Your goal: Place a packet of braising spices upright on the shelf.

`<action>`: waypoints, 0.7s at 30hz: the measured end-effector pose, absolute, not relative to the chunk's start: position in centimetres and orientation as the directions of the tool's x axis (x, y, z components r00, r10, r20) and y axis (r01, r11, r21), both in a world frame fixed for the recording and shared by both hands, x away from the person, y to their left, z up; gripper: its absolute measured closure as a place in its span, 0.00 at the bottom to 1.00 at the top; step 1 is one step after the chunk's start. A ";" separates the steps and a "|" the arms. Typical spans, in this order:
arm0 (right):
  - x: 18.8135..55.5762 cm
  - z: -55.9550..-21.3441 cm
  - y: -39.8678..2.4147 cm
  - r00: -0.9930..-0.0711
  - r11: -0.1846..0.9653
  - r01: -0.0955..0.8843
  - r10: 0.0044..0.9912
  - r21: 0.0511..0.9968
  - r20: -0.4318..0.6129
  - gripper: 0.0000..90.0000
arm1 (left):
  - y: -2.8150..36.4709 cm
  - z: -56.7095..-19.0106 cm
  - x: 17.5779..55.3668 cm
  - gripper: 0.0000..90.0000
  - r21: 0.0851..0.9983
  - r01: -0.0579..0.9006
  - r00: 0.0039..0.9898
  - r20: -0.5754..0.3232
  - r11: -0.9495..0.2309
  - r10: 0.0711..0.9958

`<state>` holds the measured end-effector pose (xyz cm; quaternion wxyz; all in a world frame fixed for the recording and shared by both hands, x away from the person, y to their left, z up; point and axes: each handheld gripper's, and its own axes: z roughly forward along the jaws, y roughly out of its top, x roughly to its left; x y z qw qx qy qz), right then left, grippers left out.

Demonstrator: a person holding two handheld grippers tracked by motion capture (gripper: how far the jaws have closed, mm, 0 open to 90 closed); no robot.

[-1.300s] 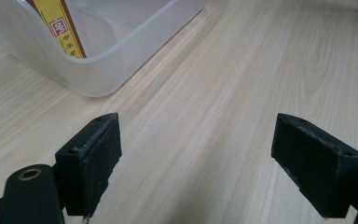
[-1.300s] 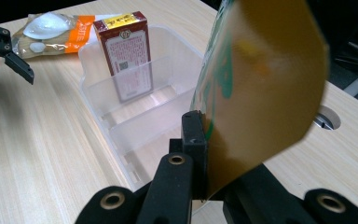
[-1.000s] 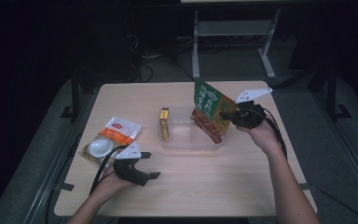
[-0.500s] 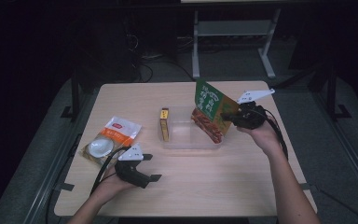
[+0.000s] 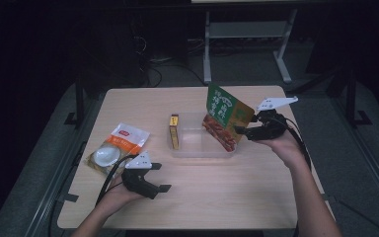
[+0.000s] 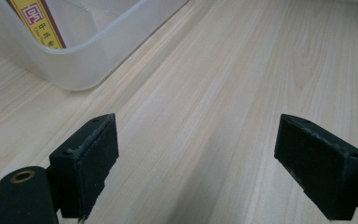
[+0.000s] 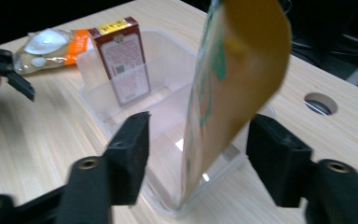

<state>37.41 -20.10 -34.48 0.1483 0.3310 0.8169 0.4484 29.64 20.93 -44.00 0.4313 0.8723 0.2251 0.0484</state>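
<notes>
The work in hand was the loading of snack packages into the clear plastic bin (image 5: pixel 197 148) at the middle of the table (image 5: pixel 227 197). The right tongs (image 7: pixel 198 149) stood spread on either side of the green and orange pouch (image 5: pixel 224 118); neither jaw appeared to press it, so the pouch was judged released. The pouch stood on its lower edge inside the right end of the bin, tilted, with most of its length above the rim. The brown and yellow box (image 5: pixel 174 131) stood on edge inside the left end of the bin.

The left tongs (image 6: pixel 196 163) were spread and held nothing, low over bare table near the person, short of the bin's near-left corner. The orange and white packet (image 5: pixel 118 148) lay flat on the left of the table, outside the bin.

Two items were therefore judged loaded. The packet remained, and the left tongs were nearest to it.
</notes>
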 end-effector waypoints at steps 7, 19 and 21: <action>36.3 -35.2 -20.6 -0.726 0.377 0.410 0.687 0.830 0.047 0.31 | 21.3 -43.9 29.8 0.14 0.765 0.324 0.902 -0.074 -0.556 0.425; 33.7 -38.1 -21.4 -0.709 0.393 0.454 0.703 0.800 0.057 0.30 | 22.4 -43.2 29.5 0.14 0.770 0.339 0.895 -0.087 -0.540 0.438; 33.2 -38.7 -21.5 -0.712 0.403 0.460 0.700 0.791 0.058 0.28 | 22.6 -43.3 29.3 0.14 0.766 0.342 0.896 -0.093 -0.544 0.433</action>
